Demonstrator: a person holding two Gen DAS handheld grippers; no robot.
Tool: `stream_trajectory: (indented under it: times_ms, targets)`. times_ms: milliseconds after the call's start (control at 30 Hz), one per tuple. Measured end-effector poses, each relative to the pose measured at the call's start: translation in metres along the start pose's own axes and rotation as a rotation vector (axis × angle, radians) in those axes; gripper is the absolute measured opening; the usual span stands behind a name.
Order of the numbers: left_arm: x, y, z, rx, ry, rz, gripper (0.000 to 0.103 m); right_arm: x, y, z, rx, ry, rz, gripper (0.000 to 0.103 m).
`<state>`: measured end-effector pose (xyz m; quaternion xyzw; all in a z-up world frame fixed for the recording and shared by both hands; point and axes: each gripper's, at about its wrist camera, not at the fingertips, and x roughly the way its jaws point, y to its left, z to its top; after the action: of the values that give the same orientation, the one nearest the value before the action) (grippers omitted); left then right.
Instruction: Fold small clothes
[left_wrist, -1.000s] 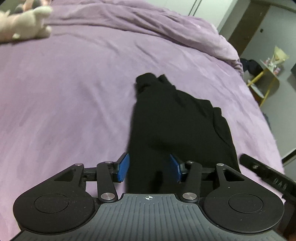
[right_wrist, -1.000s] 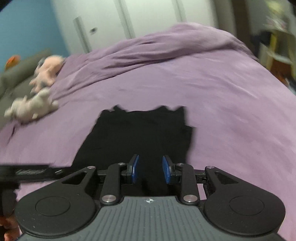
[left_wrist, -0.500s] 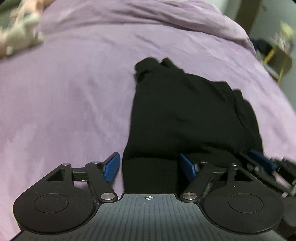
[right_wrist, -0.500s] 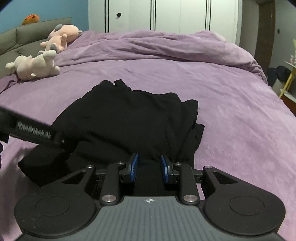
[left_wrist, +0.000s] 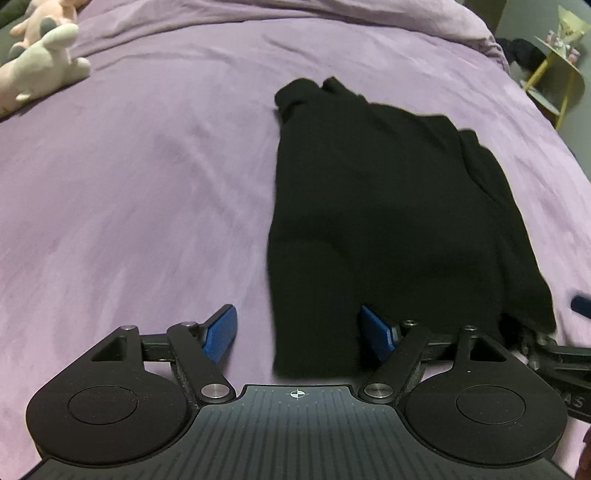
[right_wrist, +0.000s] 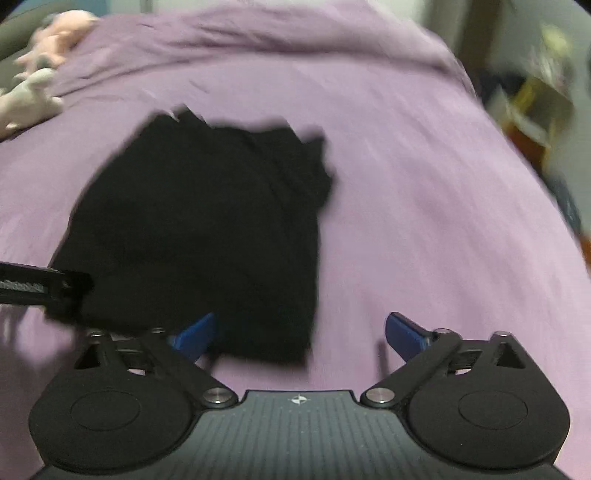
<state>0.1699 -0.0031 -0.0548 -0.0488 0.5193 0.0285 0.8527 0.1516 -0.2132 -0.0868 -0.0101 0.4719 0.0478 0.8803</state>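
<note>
- Left gripper (left_wrist: 298, 334): jaws spread wide, holding nothing. Blue pads (left_wrist: 221, 334) straddle the near left corner of the black garment (left_wrist: 384, 221); left pad sits over bare purple bedspread (left_wrist: 129, 192), right pad over the cloth.
- Right gripper (right_wrist: 299, 334): also spread wide, empty. Its left pad is over the garment's near edge, its right pad over bare spread, so it straddles the near right corner.
- Each tool shows in the other's view: right gripper's body at the lower right edge of the left wrist view, left one as a dark bar at the left edge of the right wrist view, just beside the cloth.
- Around: cream plush toy (left_wrist: 40, 70) and a pink plush toy (right_wrist: 59, 33) at the far left, well apart from the garment; bunched-up duvet at the head of the bed; yellow side table (left_wrist: 557, 74) off the right side. Nothing lies between grippers & garment.
- Vs 0.5 s ago: right gripper was nearly closed on a fold of cloth, now let go; left jaws a bit wider than before.
- Garment lies flat on the spread as a rough rectangle, layers stacked, a lower layer peeking out along the right side. Right wrist view is motion-blurred, so its far edge looks ragged, probably just blur.
</note>
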Motion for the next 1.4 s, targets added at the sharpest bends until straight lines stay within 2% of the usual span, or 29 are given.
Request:
stream_trajectory:
  times_ms: [33,133,233,333,467,700,900,1067,1400]
  targets:
    - [-0.007,0.000,-0.008,-0.002,0.000,0.003,0.081,-0.005,-0.006,-0.010,0.040,0.035,0.028,0.097]
    - [-0.021,0.001,-0.028,-0.008,0.029,0.037,0.086,-0.020,-0.009,-0.024,0.081,0.083,0.020,0.098]
    - [-0.029,0.001,-0.043,-0.009,0.056,0.078,0.086,-0.032,-0.004,-0.023,0.088,0.097,0.025,0.098]
    - [-0.034,0.001,-0.045,-0.002,0.074,0.107,0.086,-0.044,0.004,-0.015,0.099,0.091,0.019,0.099]
    - [-0.056,0.000,-0.040,0.002,0.024,0.156,0.093,-0.055,0.016,-0.001,0.106,0.078,0.012,0.099]
    - [-0.076,-0.014,-0.034,0.085,-0.027,0.228,0.094,-0.067,0.030,0.015,0.079,0.082,0.004,0.099]
    - [-0.080,-0.016,-0.037,0.100,-0.006,0.204,0.094,-0.076,0.040,0.016,0.031,0.054,-0.067,0.099]
    - [-0.085,-0.013,-0.037,0.080,-0.003,0.177,0.094,-0.079,0.040,0.015,0.040,0.056,-0.064,0.099]
    - [-0.093,-0.014,-0.035,0.069,-0.017,0.169,0.094,-0.085,0.042,0.015,0.038,0.044,-0.059,0.099]
